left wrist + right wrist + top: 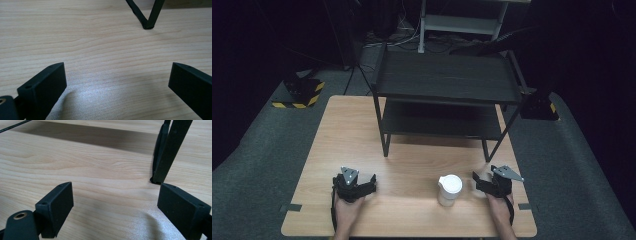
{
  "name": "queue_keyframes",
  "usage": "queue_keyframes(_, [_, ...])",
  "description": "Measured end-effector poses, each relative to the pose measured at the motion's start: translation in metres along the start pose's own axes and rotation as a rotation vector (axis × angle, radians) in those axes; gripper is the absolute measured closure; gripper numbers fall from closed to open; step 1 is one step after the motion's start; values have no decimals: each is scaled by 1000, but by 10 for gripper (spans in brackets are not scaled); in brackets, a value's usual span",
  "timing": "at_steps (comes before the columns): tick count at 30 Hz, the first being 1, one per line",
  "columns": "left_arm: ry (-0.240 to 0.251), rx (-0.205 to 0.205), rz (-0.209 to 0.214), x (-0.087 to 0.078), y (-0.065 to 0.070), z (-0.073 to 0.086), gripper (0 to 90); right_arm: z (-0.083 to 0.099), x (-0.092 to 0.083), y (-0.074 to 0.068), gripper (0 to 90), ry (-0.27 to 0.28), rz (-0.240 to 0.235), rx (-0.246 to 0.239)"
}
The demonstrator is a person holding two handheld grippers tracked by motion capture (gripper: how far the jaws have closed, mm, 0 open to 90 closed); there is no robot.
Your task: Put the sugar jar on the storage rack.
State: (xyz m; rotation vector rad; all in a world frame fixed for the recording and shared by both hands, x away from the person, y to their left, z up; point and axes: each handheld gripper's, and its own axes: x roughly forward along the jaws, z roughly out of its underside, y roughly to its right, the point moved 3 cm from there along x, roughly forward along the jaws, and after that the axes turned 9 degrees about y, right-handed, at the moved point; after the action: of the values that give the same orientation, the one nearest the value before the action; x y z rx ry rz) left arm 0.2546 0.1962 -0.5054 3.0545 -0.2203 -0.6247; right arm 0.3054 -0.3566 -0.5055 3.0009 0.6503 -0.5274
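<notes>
A white lidded cup point(450, 189) stands upright near the front edge of the wooden table point(347, 135). My right gripper point(477, 181) rests just right of the cup, apart from it, with its jaws open and only bare wood between them point(115, 205). A hand holds my left gripper point(371, 182) on the table's front left, well left of the cup. It is open too, with nothing between its fingers point(117, 80).
A black two-shelf rack point(447, 80) stands on the back half of the table. One of its legs point(147, 23) rises ahead of the left gripper, another leg point(165, 157) close ahead of the right. Yellow-and-black striped bases point(302, 95) sit on the grey floor.
</notes>
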Motion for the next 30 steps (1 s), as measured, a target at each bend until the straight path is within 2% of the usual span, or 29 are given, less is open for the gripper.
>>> queue_keyframes(19, [6, -7, 2, -1, -1, 1, 18, -1, 1, -1, 119, -8, 1, -13])
queue_keyframes(26, [6, -8, 4, -1, -1, 1, 18, 0, -2, 4, 97, 14, 2, 25])
queue_keyframes(29, [9, -11, 5, -1, -2, 1, 18, -1, -2, 3, 78, 7, -1, 11])
queue_keyframes(30, [9, -11, 5, -1, -2, 1, 18, -2, -4, 3, 78, -2, -21, 2])
